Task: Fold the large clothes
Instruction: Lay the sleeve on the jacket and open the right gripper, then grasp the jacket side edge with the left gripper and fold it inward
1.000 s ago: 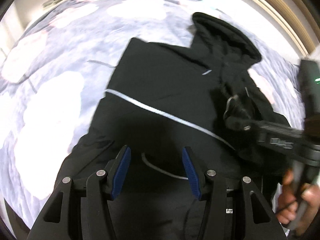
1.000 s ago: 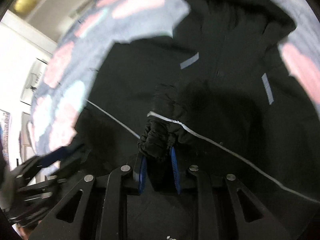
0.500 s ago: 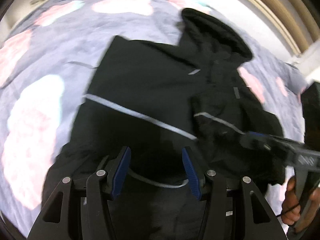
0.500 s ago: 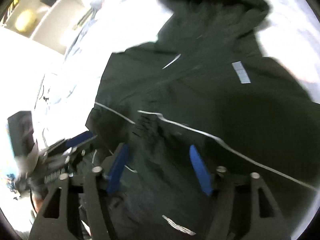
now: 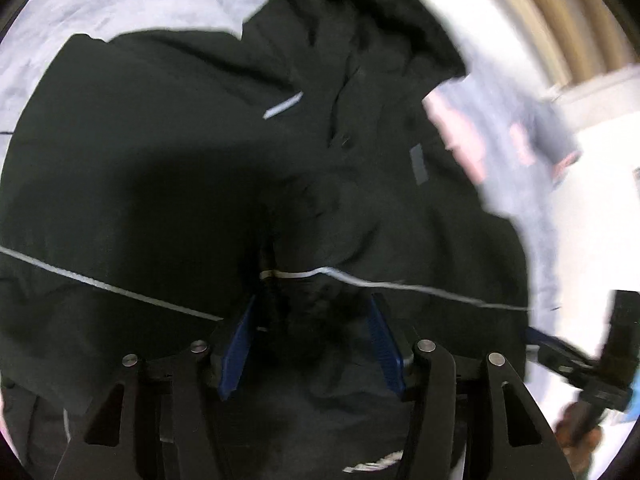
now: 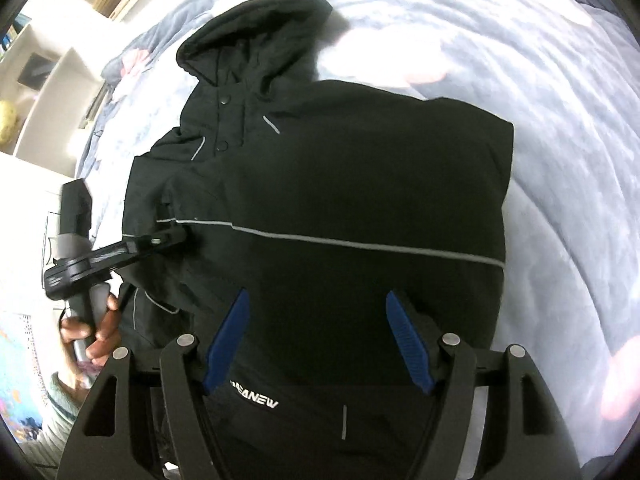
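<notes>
Jacket point(image 6: 320, 184), black and hooded, lies flat on the bed's grey floral duvet point(image 6: 540, 100) ahead of our fingers, hood farthest away, so both sides can be brought inward. Our left gripper point(image 5: 312, 340) has its blue pads set wide with bunched cloth of a sleeve or side panel between them, just below the reflective stripe point(image 5: 400, 286); we cannot tell whether the pads press the cloth yet. In the right wrist view its tips rest at the stripe's left end. Our right gripper point(image 6: 318, 340) hangs wide and empty over the hem, near the white logo point(image 6: 254, 398), probably kept clear until the left side is folded.
</notes>
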